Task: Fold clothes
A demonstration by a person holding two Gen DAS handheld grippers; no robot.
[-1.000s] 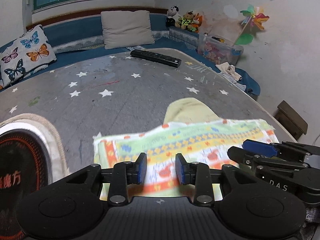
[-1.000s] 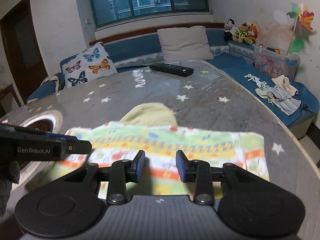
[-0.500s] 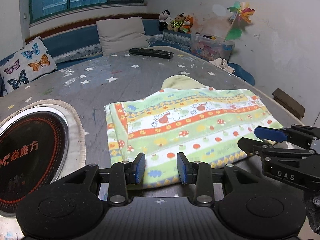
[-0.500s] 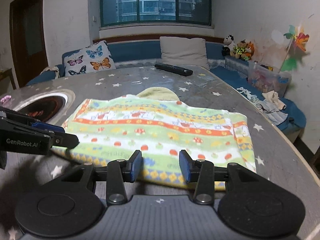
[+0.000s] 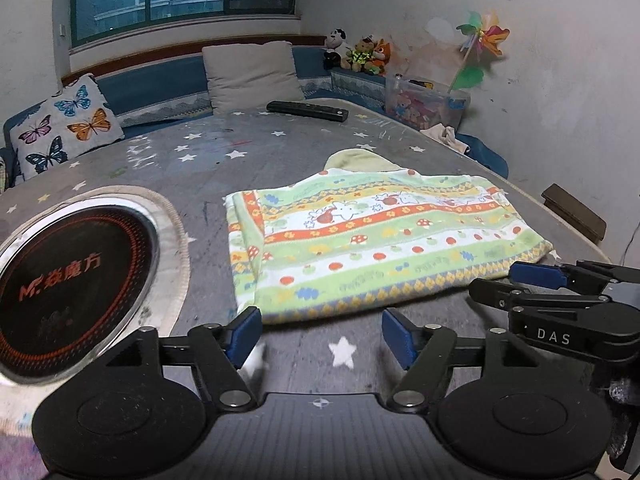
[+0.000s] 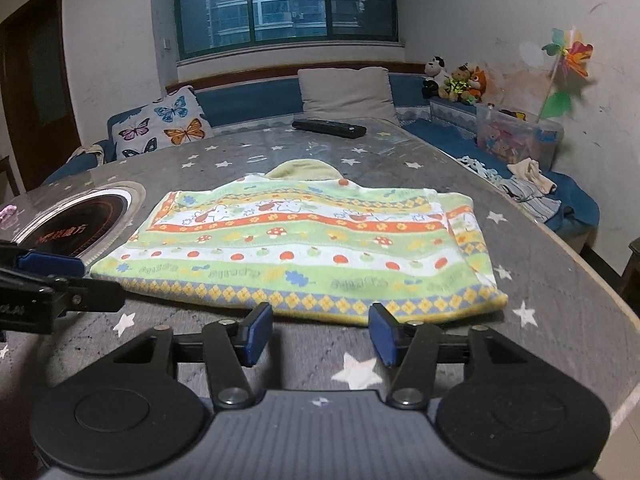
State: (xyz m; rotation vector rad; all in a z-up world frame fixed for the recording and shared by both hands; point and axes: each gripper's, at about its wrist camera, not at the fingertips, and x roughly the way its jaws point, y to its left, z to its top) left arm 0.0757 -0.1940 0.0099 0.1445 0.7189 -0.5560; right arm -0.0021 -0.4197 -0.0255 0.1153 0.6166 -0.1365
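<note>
A: Left wrist view: what lies ahead?

B: The left gripper [image 5: 320, 334] hovers low over a grey, star-printed table [image 5: 200, 176] with its blue-padded jaws spread wide and nothing between them. Just beyond its fingertips lies a folded patterned garment [image 5: 372, 236], flat on the table, striped in green, orange and white with mushrooms and apples. A pale yellow-green piece of fabric [image 5: 360, 160] pokes out from under its far edge.

A: Where is the other gripper?

B: The right gripper [image 5: 520, 280] enters from the right, near the garment's near right corner. In the right wrist view its own jaws [image 6: 318, 332] are also wide apart and empty, just short of the garment's [image 6: 304, 240] near edge.

A: What else is on the table?

B: A round black induction cooktop [image 5: 68, 276] with red lettering is set into the table at left. A black remote control [image 5: 306, 111] rests at the far side. Beyond it, a butterfly cushion [image 5: 64, 124] and a plain beige cushion [image 5: 252, 72] sit on a blue bench.
</note>
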